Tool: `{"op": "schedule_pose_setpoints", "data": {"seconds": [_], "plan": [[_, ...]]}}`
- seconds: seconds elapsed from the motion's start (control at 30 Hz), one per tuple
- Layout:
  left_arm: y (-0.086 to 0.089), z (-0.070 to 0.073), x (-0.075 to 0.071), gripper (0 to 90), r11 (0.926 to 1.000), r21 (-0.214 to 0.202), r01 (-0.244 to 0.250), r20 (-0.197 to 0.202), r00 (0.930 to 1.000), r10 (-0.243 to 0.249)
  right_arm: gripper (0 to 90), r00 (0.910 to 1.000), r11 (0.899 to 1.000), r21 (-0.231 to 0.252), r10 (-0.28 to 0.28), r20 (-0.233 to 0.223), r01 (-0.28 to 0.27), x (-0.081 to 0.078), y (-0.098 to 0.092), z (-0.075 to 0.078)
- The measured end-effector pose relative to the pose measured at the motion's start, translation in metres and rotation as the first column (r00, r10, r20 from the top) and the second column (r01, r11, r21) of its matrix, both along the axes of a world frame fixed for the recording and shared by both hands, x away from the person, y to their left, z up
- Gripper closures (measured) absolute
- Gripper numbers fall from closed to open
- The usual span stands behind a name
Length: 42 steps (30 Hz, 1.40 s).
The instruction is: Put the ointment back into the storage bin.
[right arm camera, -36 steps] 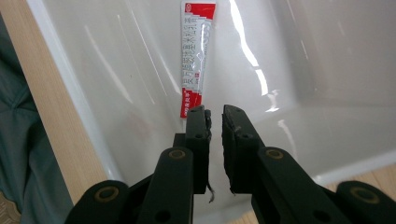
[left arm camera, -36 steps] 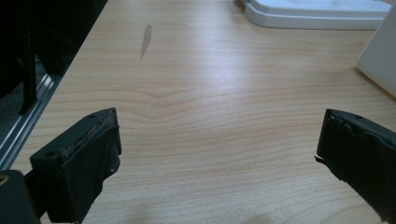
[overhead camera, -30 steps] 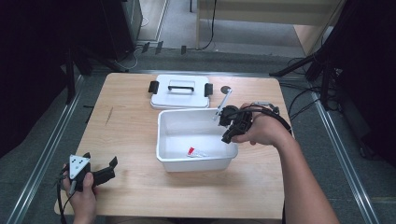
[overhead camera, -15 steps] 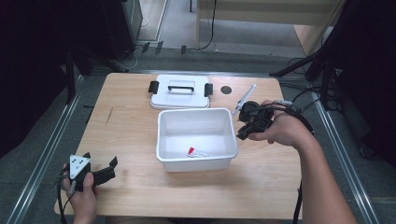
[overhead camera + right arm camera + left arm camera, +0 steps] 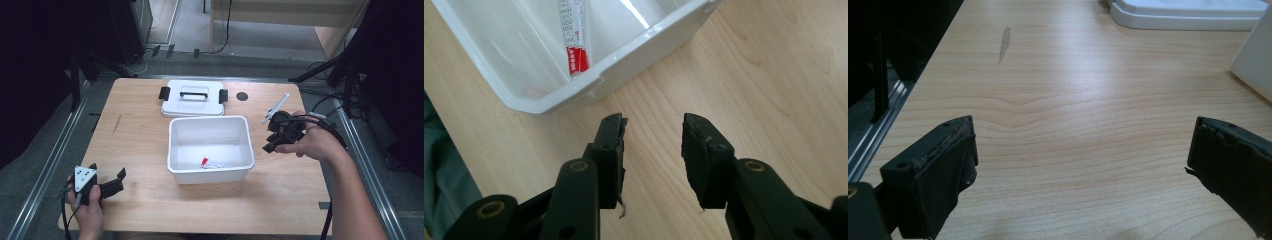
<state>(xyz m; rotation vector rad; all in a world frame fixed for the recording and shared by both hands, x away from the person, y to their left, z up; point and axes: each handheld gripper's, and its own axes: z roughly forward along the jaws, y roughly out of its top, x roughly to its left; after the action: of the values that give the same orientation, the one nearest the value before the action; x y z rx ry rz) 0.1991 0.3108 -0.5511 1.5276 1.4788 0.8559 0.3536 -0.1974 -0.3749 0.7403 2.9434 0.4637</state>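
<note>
Withdrawn from the bin [image 5: 210, 145], right claw [image 5: 653, 131] just opening, empty, over wooden table [image 5: 300, 200].

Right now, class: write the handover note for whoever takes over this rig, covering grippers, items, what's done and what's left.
Left gripper: open, empty, resting at the table's near left corner.
Right gripper: jaws just been opening, nothing between them, right of the white bin.
Tube: lying inside the bin.
Lid: off, on the table behind the bin.
Done: tube in the bin.
Left: probably fit the lid.
</note>
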Motion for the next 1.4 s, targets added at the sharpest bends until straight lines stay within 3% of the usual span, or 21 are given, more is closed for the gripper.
{"op": "schedule_pose_setpoints", "data": {"seconds": [0.07, 0.13, 0.2, 0.23, 0.27, 0.47, 0.6, 0.77, 0.83, 0.93, 1.0, 1.03, 1.13, 1.27, 1.3, 1.37, 1.4], "plan": [[0.0, 0.0, 0.0, 0.1, 1.0, -0.001, 0.001, 0.001, 1.0, -0.001, 60.6, 0.9999, 1.0, 0.003, -0.01, -0.011, 0.01, 0.001, -0.002, -0.002], [0.0, 0.0, 0.0, 0.1, 1.0, 0.0, 0.001, 0.0, 1.0, -0.001, 56.0, 0.9973, 0.997, -0.026, -0.072, -0.009, 0.072, 0.002, -0.008, -0.007], [0.0, 0.0, 0.0, 0.2, 1.0, 0.0, 0.001, 0.001, 1.0, -0.001, 54.8, 0.9962, 0.996, -0.03, -0.087, -0.002, 0.087, 0.002, -0.01, -0.009], [0.0, 0.0, 0.0, 0.1, 1.0, 0.001, 0.0, 0.0, 1.0, 0.0, 46.4, 0.9907, 0.991, -0.019, -0.136, -0.001, 0.136, 0.002, -0.014, -0.013], [0.0, 0.0, 0.0, 0.1, 1.0, 0.001, 0.001, 0.001, 1.0, -0.001, 42.0, 0.9891, 0.989, -0.017, -0.147, 0.007, 0.147, 0.001, -0.016, -0.014], [0.0, 0.0, 0.0, 0.1, 1.0, 0.0, 0.001, 0.0, 1.0, -0.001, 35.1, 0.9777, 0.977, -0.045, -0.207, 0.032, 0.209, -0.001, -0.025, -0.025], [0.0, 0.0, 0.0, 0.1, 1.0, 0.001, 0.001, 0.0, 1.0, -0.001, 30.4, 0.9624, 0.963, -0.005, -0.268, 0.047, 0.268, -0.004, -0.035, -0.029], [0.0, 0.0, 0.0, 0.1, 1.0, 0.001, 0.001, -0.001, 1.0, -0.001, 14.4, 0.9382, 0.943, 0.009, -0.331, 0.103, 0.331, -0.008, -0.045, -0.035], [0.0, 0.0, 0.0, 0.2, 1.0, 0.001, 0.001, -0.001, 1.0, -0.001, 13.3, 0.9273, 0.935, 0.024, -0.355, 0.117, 0.355, -0.01, -0.049, -0.039], [0.0, 0.0, 0.0, 0.1, 1.0, 0.0, 0.001, 0.0, 1.0, -0.001, 11.9, 0.9186, 0.929, 0.049, -0.371, 0.135, 0.368, -0.013, -0.054, -0.043], [0.0, 0.0, 0.0, 0.2, 1.0, 0.0, 0.0, 0.0, 1.0, 0.0, 8.9, 0.9044, 0.917, 0.074, -0.399, 0.152, 0.392, -0.015, -0.059, -0.046], [0.0, 0.0, 0.0, 0.1, 1.0, 0.001, 0.0, 0.0, 1.0, 0.0, 5.4, 0.8874, 0.902, 0.089, -0.432, 0.161, 0.423, -0.016, -0.064, -0.05], [0.0, 0.0, 0.0, 0.1, 1.0, 0.001, 0.001, 0.0, 1.0, -0.001, 0.2, 0.8678, 0.884, 0.114, -0.467, 0.17, 0.453, -0.019, -0.071, -0.055], [0.0, 0.0, 0.0, 0.1, 1.0, 0.001, 0.0, 0.0, 1.0, 0.0, 0.0, 0.8461, 0.865, 0.155, -0.5, 0.186, 0.477, -0.024, -0.079, -0.066], [0.0, 0.0, 0.0, 0.2, 1.0, 0.002, 0.0, -0.001, 1.0, 0.0, 0.0, 0.8365, 0.855, 0.17, -0.515, 0.186, 0.489, -0.025, -0.082, -0.069], [0.0, 0.0, 0.0, 0.1, 1.0, 0.001, 0.0, 0.0, 1.0, 0.0, 0.0, 0.8258, 0.844, 0.188, -0.532, 0.187, 0.501, -0.027, -0.087, -0.074], [0.0, 0.0, 0.0, 0.1, 1.0, 0.001, 0.0, 0.0, 1.0, 0.0, 0.0, 0.8258, 0.844, 0.188, -0.532, 0.187, 0.501, -0.027, -0.087, -0.074]]}}
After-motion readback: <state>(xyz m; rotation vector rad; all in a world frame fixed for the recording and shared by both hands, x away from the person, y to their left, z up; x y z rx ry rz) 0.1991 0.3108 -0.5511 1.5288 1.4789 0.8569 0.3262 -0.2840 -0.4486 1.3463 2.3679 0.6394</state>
